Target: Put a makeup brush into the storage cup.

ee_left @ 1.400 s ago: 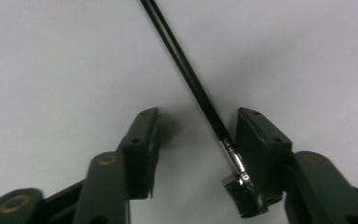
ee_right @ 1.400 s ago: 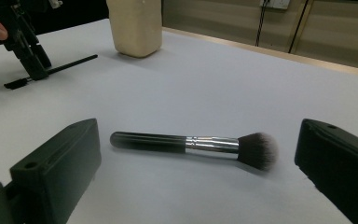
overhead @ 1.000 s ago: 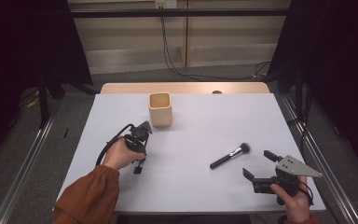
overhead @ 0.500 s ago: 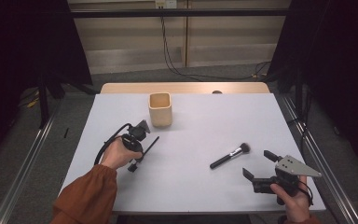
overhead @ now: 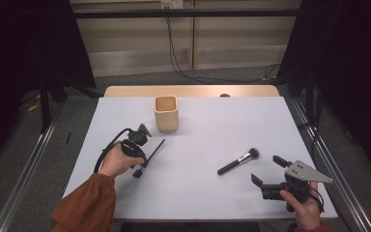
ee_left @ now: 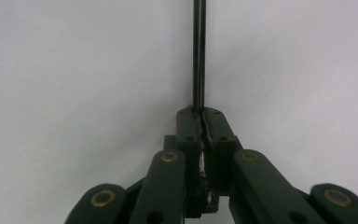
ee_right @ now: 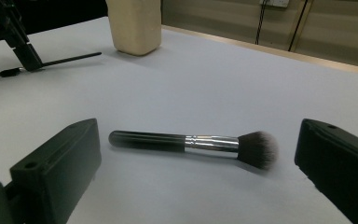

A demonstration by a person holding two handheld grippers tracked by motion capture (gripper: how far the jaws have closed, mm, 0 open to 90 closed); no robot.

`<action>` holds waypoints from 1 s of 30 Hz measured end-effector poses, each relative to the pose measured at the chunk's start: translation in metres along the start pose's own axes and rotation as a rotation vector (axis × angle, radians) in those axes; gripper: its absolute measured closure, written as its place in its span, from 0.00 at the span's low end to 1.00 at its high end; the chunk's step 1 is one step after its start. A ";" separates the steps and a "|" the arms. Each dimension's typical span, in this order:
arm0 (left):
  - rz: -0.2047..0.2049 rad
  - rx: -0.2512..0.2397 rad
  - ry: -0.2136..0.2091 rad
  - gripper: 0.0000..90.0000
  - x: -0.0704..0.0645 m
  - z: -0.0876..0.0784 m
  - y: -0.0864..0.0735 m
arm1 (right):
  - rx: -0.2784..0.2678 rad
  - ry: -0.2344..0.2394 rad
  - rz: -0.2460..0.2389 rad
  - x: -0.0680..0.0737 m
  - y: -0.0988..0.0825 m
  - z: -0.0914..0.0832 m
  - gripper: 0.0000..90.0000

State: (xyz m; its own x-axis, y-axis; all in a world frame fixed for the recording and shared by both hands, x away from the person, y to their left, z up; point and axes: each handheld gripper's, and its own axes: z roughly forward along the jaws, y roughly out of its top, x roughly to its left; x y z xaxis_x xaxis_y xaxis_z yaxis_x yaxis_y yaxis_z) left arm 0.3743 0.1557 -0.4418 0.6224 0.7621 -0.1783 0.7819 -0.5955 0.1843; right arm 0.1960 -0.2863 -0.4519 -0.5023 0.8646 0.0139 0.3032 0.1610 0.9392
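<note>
Now, left gripper [overhead: 142, 166] clamped on thin black stick [overhead: 155, 148], right gripper [overhead: 269, 169] wide open w/ nothing held, makeup brush [ee_right: 193, 143] ahead

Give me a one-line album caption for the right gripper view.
Open right gripper faces a makeup brush lying on the white table, beige cup behind.

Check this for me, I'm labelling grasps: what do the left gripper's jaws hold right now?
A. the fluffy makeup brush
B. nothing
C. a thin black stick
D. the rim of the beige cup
C: in the left gripper view the left gripper has its jaws shut on the thin black stick, which runs out over the table.
</note>
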 end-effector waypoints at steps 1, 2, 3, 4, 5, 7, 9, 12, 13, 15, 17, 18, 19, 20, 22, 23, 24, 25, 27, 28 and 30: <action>-0.005 -0.010 0.002 0.96 0.001 -0.001 -0.001 | 0.000 0.000 0.001 0.000 0.000 0.000 0.00; -0.021 -0.033 0.006 0.96 0.002 -0.002 -0.002 | 0.000 0.000 0.001 0.000 0.000 0.000 0.00; -0.024 -0.049 0.004 0.96 0.003 -0.004 -0.003 | 0.000 0.001 0.001 0.000 0.000 0.000 0.00; -0.027 -0.063 0.005 0.96 0.005 -0.005 -0.004 | 0.001 0.001 0.001 0.000 0.000 0.000 0.00; -0.036 -0.082 -0.001 0.96 0.006 -0.007 -0.005 | 0.001 0.002 0.002 0.000 0.000 0.000 0.00; -0.039 -0.107 -0.010 0.96 0.006 -0.011 -0.007 | -0.001 0.003 0.001 0.000 0.000 0.000 0.00; -0.033 -0.119 -0.015 0.96 0.006 -0.013 -0.009 | -0.001 0.002 0.000 0.000 0.000 0.000 0.00; -0.038 -0.146 -0.015 0.96 0.006 -0.014 -0.013 | -0.001 0.001 0.001 0.000 0.000 0.000 0.00; -0.039 -0.161 -0.022 0.96 0.006 -0.015 -0.015 | -0.001 0.002 0.001 0.000 0.000 0.000 0.00; -0.034 -0.197 -0.036 0.96 0.006 -0.017 -0.019 | -0.001 -0.001 0.001 0.000 0.000 0.000 0.00; -0.019 -0.217 -0.045 0.96 0.005 -0.018 -0.022 | -0.002 -0.003 0.003 0.000 0.000 0.000 0.00; -0.012 -0.211 -0.053 0.96 0.006 -0.018 -0.023 | -0.002 -0.003 0.001 -0.001 0.000 0.000 0.00; -0.014 -0.217 -0.055 0.96 0.005 -0.018 -0.024 | -0.003 -0.003 0.000 0.000 0.000 0.000 0.00; -0.011 -0.235 -0.064 0.96 0.005 -0.018 -0.026 | -0.004 -0.004 0.001 0.000 0.000 0.000 0.00; -0.018 -0.265 -0.076 0.96 0.006 -0.018 -0.029 | -0.004 -0.004 0.001 0.000 0.000 0.000 0.00; -0.011 -0.286 -0.082 0.96 0.006 -0.018 -0.032 | -0.003 -0.004 0.002 0.000 0.000 0.000 0.00; -0.014 -0.298 -0.080 0.96 0.006 -0.018 -0.033 | 0.001 -0.006 0.002 0.000 0.000 0.000 0.00; -0.014 -0.309 -0.080 0.96 0.007 -0.019 -0.035 | 0.001 -0.005 0.003 0.000 0.000 0.000 0.00; -0.003 -0.348 -0.087 0.96 0.007 -0.020 -0.039 | -0.001 -0.002 0.002 0.000 0.000 0.000 0.00; -0.002 -0.355 -0.083 0.96 0.007 -0.021 -0.040 | -0.001 -0.002 0.002 0.000 0.000 0.000 0.00; -0.002 -0.402 -0.091 0.96 0.009 -0.023 -0.043 | -0.001 -0.003 0.003 0.000 0.000 0.001 0.00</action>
State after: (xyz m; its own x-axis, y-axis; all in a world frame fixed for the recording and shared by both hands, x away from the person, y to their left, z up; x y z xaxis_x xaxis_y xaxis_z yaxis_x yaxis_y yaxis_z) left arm 0.3459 0.1940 -0.4289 0.6356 0.7268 -0.2604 0.7187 -0.4339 0.5433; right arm 0.1965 -0.2860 -0.4521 -0.4992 0.8663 0.0159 0.3041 0.1580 0.9395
